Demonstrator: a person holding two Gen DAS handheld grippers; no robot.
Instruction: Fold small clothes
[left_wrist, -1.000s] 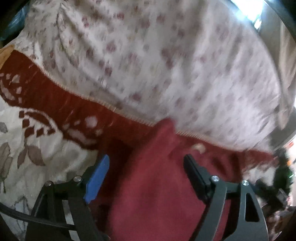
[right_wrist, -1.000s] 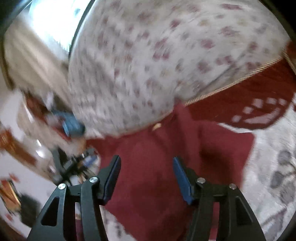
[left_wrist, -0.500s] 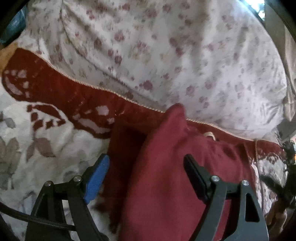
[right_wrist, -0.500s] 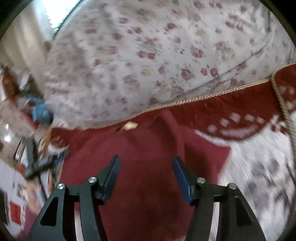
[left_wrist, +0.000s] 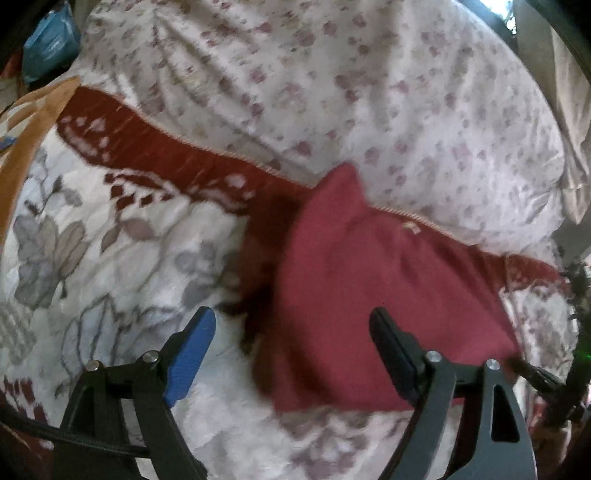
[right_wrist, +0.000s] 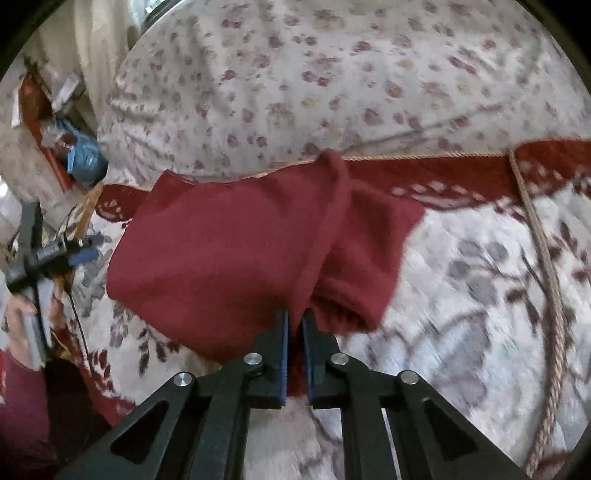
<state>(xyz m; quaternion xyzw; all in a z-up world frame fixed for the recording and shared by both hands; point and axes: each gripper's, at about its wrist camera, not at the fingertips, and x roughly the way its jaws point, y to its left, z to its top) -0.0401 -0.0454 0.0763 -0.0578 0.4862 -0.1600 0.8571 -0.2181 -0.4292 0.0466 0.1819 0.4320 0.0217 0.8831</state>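
Blue-lined black pads of the right gripper (right_wrist: 294, 332) clamped on a thin ridge of the dark red knitted garment (right_wrist: 236, 254), near its front hem, with the cloth pulled up into a taut crease running away toward the far edge. Only a narrow pinch of fabric between the pads, so probably easy to lose if pulled fast or sideways. Left gripper (left_wrist: 291, 332) wide apart and opening a little more, above the near left edge of the same garment, pressing on nothing. Garment partly folded, lying on the white quilted bedspread with grey leaves and a dark red border (right_wrist: 461, 332), its far corner touching the white flowered pillow (right_wrist: 332, 74). Other risks, as judgement: soft bedding dragged along with the cloth, uneven fold because one side alone is lifted.
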